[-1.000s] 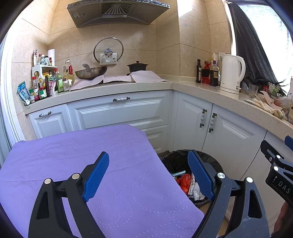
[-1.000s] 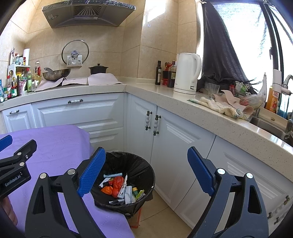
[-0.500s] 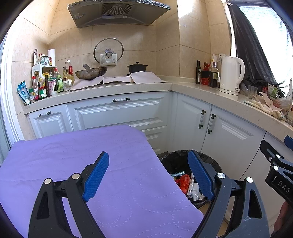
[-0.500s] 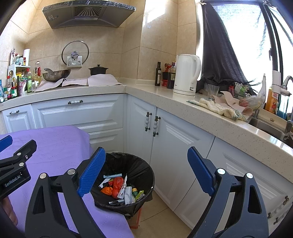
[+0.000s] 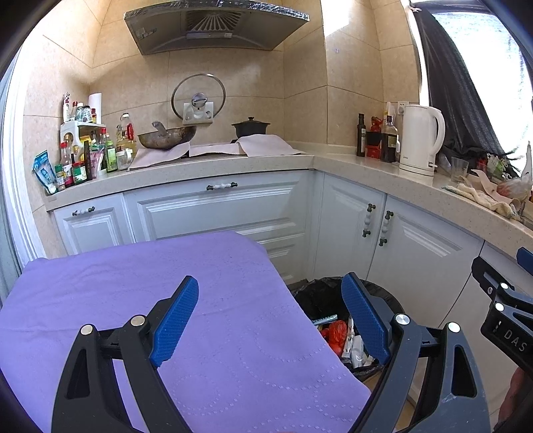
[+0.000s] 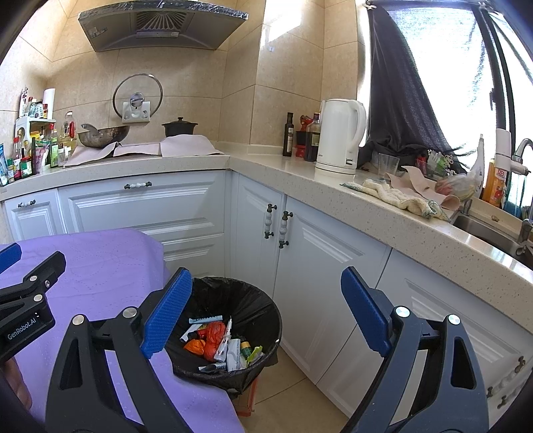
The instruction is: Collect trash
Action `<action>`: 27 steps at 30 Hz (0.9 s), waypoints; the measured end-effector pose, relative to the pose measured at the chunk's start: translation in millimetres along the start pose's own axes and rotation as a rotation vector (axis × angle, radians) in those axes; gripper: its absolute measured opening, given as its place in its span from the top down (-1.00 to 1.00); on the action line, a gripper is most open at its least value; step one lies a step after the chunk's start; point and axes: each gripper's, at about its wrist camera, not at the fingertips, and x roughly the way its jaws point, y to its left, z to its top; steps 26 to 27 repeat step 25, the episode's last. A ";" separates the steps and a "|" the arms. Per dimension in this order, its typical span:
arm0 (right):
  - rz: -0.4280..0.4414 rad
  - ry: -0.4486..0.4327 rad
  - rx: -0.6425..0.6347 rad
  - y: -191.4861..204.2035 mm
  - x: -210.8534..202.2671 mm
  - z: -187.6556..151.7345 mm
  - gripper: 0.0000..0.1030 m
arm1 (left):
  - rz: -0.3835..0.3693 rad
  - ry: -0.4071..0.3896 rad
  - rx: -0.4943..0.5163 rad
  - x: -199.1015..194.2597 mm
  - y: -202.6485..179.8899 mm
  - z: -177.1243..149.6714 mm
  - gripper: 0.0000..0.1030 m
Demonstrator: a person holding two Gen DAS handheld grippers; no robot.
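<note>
Purple cloth [image 5: 206,299] over the desk, black-lined trash bin [image 6: 266,309] beside it holding wrappers [image 6: 216,339], left gripper [image 5: 269,319] and right gripper [image 6: 266,316] jaws wide apart, gripping nothing

Each claw [image 5: 271,319] [image 6: 266,314] has black triangular-cutout arms, silver screws, textured blue pads [image 5: 175,321].

Strong daylight from window [image 6: 466,66] at right, blown out white. Sunlit patch on wall tiles [image 5: 353,23]. Bench [image 6: 399,213] bright, slight glare. Both views sharp throughout. Heavy fisheye bending: cabinets [image 5: 216,210] curve, dark vignette in corners.
</note>
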 end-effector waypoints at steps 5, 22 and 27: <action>0.001 0.000 0.000 -0.1 0.3 -0.2 -0.73 | -0.008 0.013 -0.007 1.5 0.8 0.3 -0.65; 0.014 0.019 -0.009 6.8 3.1 0.6 -0.73 | 0.006 0.045 0.002 12.6 9.6 -2.5 -0.66; 0.026 0.029 -0.014 12.2 8.2 -0.1 -0.73 | 0.006 0.085 0.009 20.7 13.5 -5.2 -0.66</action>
